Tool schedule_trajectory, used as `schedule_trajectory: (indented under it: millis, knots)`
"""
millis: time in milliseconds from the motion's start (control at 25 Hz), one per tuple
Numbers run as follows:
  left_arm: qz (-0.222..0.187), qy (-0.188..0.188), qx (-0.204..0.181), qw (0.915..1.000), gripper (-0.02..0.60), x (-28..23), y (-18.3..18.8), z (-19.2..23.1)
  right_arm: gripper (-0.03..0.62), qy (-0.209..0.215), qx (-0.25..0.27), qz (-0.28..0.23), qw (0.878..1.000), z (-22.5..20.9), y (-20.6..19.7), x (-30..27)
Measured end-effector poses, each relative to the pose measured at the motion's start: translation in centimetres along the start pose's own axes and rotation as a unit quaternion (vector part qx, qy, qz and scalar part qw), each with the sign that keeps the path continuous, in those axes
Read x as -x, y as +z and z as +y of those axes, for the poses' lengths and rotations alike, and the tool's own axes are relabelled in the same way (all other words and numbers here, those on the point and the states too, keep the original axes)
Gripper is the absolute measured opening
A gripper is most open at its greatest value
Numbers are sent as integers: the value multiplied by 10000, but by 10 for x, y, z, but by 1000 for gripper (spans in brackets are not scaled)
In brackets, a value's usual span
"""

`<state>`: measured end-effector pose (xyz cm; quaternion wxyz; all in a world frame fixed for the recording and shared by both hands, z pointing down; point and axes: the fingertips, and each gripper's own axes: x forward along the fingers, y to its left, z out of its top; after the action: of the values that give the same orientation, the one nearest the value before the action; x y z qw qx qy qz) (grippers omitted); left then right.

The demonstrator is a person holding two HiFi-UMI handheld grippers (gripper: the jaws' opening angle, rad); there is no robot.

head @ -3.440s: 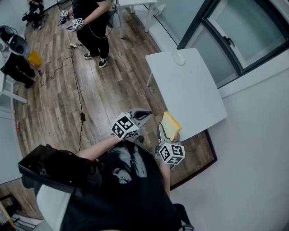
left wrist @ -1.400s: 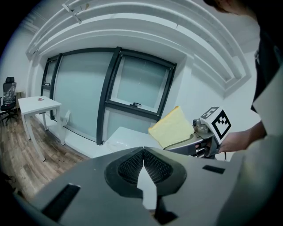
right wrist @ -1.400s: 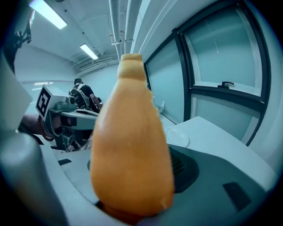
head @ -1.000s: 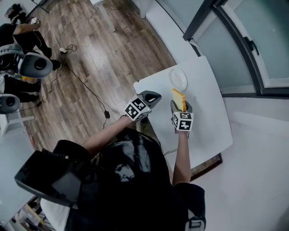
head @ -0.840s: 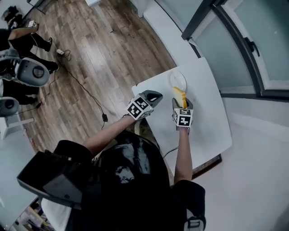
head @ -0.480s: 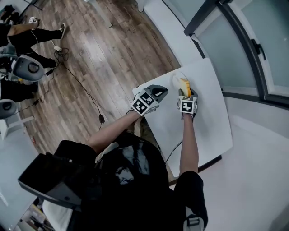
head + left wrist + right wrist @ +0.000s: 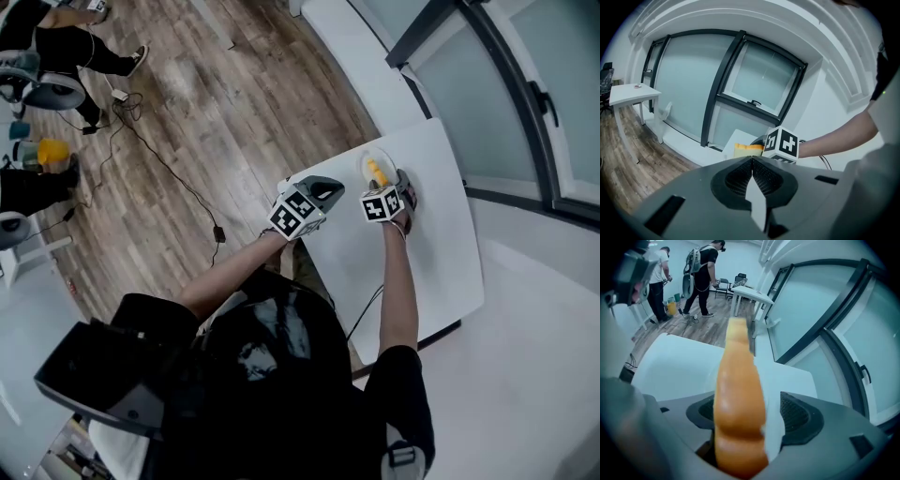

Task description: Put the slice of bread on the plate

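My right gripper [image 7: 394,185] is opening its jaws round the slice of bread [image 7: 738,394], edge-on just over the plate [image 7: 367,161]; left gripper [image 7: 325,190] closed, empty.

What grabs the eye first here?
The yellow slice of bread stands on edge between the opening jaws of the right gripper, at the white plate near the far corner of the white table. The left gripper hovers beside it, jaws together and empty.
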<state>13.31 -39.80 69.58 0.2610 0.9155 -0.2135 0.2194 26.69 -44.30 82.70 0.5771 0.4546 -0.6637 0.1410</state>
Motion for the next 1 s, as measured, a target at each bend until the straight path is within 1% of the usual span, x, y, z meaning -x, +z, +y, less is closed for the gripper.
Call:
schedule_trajectory:
  millis: [80, 120, 200, 400, 560, 640, 720, 800, 880, 920, 1000]
  knots:
    - [22, -30, 32, 10000, 6, 1, -1, 0, 403, 353, -89, -46, 9993, 10, -1, 2]
    - [33, -40, 42, 10000, 6, 1, -1, 0, 420, 470, -149, -102, 9987, 11, -1, 3]
    - [41, -60, 63, 10000, 6, -1, 0, 0, 441, 562, -273, -244, 9978, 7, 0, 6]
    - [8, -129, 72, 9999, 6, -1, 2, -5, 443, 741, -732, -630, 9926, -10, 7, 22]
    - [-1, -141, 95, 9999, 6, 1, 0, -8, 443, 917, -921, -777, 9885, -6, -2, 42]
    - [-12, -136, 118, 9998, 6, 2, 0, -9, 443, 870, -1028, -846, 9873, -3, -8, 55]
    - [-33, -138, 125, 9998, 6, 4, 1, -11, 443, 748, -1284, -970, 9841, -2, -16, 71]
    - [-65, -142, 123, 9998, 6, 8, 3, -13, 443, 601, -1678, -1211, 9765, -4, -21, 94]
    - [-112, -155, 111, 9998, 6, 14, 5, -15, 443, 504, -2165, -1510, 9632, -4, -26, 119]
    - [-146, -169, 95, 9997, 6, 17, 7, -16, 443, 491, -2430, -1678, 9542, -2, -28, 132]
    - [-240, -206, 25, 9995, 6, 25, 12, -23, 442, 513, -2916, -2108, 9316, 2, -30, 163]
